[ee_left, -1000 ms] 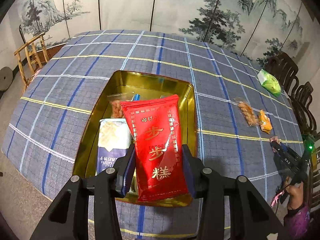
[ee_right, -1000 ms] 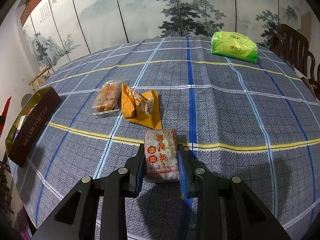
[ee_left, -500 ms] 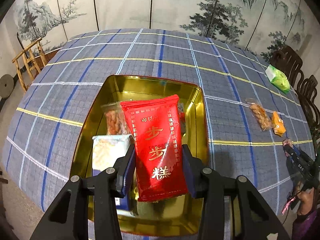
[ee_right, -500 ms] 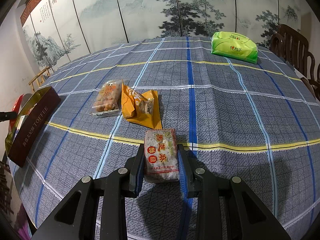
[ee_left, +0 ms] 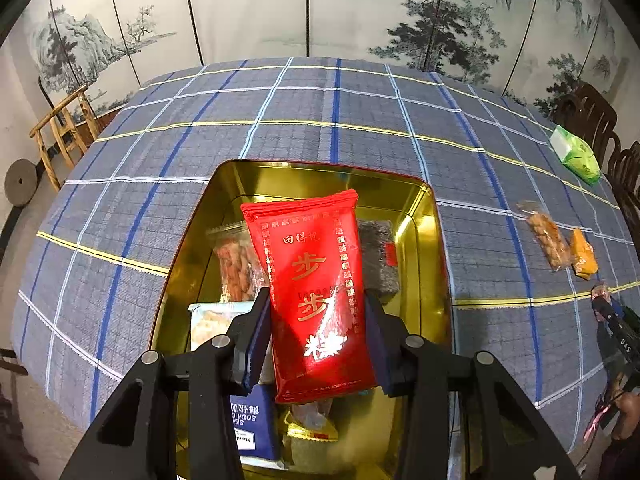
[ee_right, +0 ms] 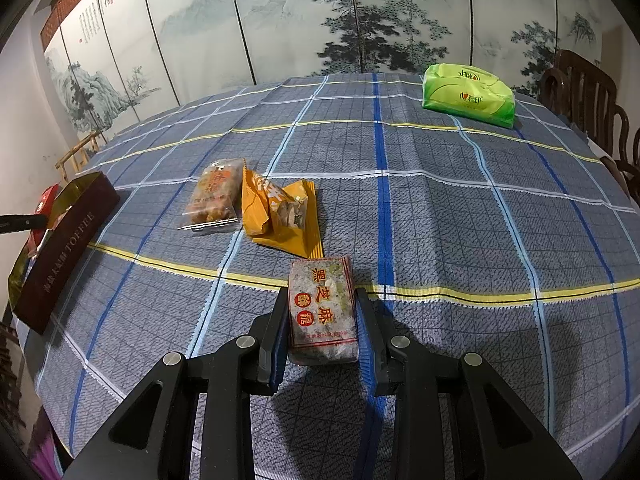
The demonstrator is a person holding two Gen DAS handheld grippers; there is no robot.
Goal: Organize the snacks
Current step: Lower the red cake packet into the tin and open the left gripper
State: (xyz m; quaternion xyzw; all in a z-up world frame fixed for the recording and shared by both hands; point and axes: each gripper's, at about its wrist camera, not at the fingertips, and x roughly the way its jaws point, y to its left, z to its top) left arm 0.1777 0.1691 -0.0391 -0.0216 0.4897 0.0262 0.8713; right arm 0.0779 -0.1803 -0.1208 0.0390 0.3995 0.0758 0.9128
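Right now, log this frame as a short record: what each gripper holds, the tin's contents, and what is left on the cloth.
left gripper: shut on red snack pack, held over the gold tin
right gripper: shut on sesame candy pack, at the tablecloth
tin contents: clear pack of brown snacks, dark pack, blue cracker pack
left on cloth: clear snack pack, orange packet, green tissue pack

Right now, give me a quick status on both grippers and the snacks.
Left gripper shut on red pack, over gold tin. Right gripper shut on sesame bar. Clear pack and orange pack loose on cloth. Nothing blocking.
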